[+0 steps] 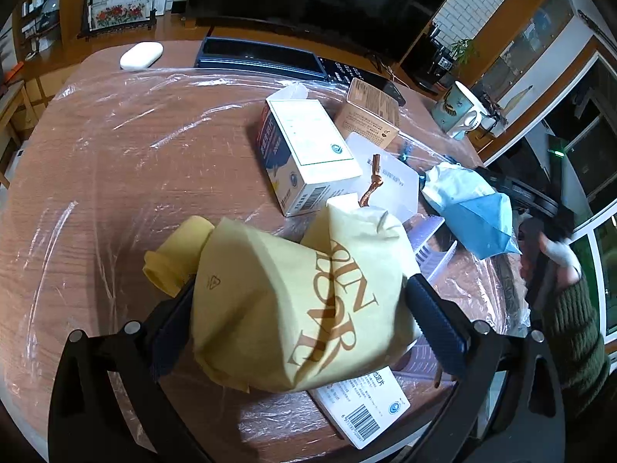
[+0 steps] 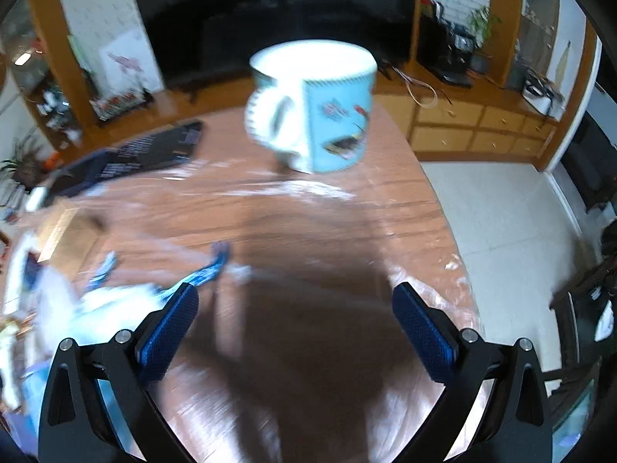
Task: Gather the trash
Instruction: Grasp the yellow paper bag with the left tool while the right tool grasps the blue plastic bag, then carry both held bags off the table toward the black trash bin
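Observation:
My left gripper (image 1: 300, 283) is shut on a crumpled yellow paper bag (image 1: 250, 308) with brown lettering, which bulges between both pads above the table. Beyond it lie a white and blue carton (image 1: 308, 146), a brown carton (image 1: 370, 112), a flat white packet (image 1: 397, 181) and a blue and white pouch (image 1: 474, 208). A white barcode box (image 1: 362, 405) shows under the bag. My right gripper (image 2: 295, 289) is open with nothing between its fingers, over bare film-covered table (image 2: 308, 223). That view is motion-blurred, with blue wrappers (image 2: 208, 270) at its left.
A blue and white mug (image 2: 312, 108) stands near the table's far right edge, also the mug (image 1: 459, 110). A black keyboard (image 1: 270, 58) and a white case (image 1: 140, 55) lie at the back. A hand in a green sleeve (image 1: 570, 301) is at the right. Tiled floor (image 2: 501, 212) lies past the edge.

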